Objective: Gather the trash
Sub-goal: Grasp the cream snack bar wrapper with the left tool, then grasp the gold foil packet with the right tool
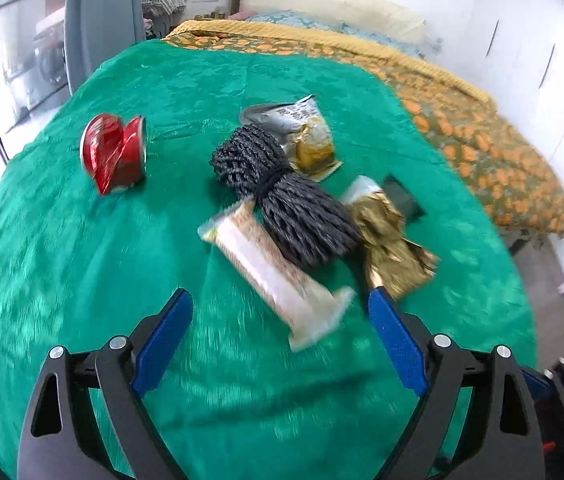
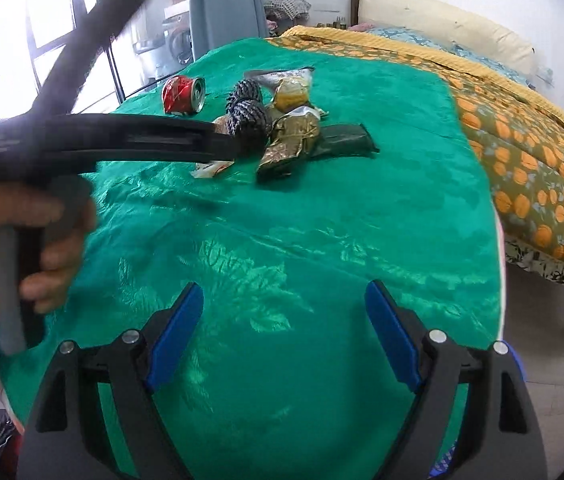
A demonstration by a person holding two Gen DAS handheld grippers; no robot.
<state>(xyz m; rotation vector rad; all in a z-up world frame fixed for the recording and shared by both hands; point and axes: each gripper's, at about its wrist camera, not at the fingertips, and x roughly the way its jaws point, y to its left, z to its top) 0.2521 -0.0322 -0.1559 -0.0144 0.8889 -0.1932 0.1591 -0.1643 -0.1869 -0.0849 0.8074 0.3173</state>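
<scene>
A pile of trash lies on the green cloth [image 1: 82, 260]: a crushed red can [image 1: 114, 154], a black net bundle [image 1: 282, 196], a silver and yellow snack packet [image 1: 306, 132], a long beige wrapper [image 1: 266, 264], a crumpled gold wrapper [image 1: 390, 240] and a dark green packet [image 1: 402, 196]. My left gripper [image 1: 280, 296] is open, and the beige wrapper's near end shows between its fingers without touching the pads. My right gripper [image 2: 285, 289] is open over bare cloth, well short of the pile [image 2: 282, 120]. In the right wrist view a hand [image 2: 22, 248] holds the left gripper's black body [image 2: 142, 140], which hides part of the pile.
Behind the cloth is a bed with an orange-flowered quilt [image 1: 482, 132] and a cream pillow [image 1: 322, 0]. A grey curtain [image 2: 226, 0] and a window [image 2: 42, 20] are at the back left. The cloth's right edge [image 2: 498, 240] drops to the floor.
</scene>
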